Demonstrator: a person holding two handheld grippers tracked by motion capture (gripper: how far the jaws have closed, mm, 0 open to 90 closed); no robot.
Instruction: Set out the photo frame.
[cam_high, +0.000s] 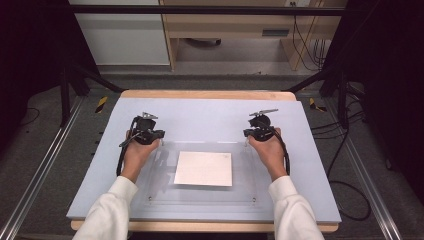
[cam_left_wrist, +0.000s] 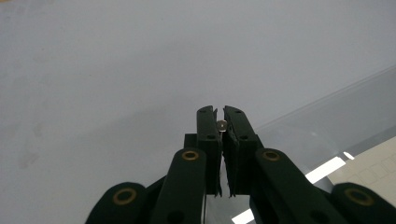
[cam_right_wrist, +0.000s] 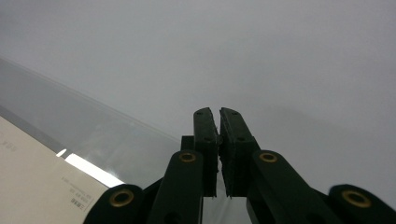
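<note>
Left tongs (cam_left_wrist: 220, 114) nip small screw (cam_left_wrist: 222, 124); right tongs (cam_right_wrist: 219, 114) pressed together (paper (cam_high: 204, 168) print unreadable).

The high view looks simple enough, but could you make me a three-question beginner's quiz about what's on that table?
1. True or false: the white sheet lies under the clear plate.
2. Where do the left gripper and the right gripper sit relative to the clear plate?
A. At its far corners
B. At its near corners
C. Both over its middle
3. Fill in: the table is covered by a pale ____ mat.

Key:
1. True
2. A
3. Blue. In both gripper views the jaws stand nearly together.
</note>
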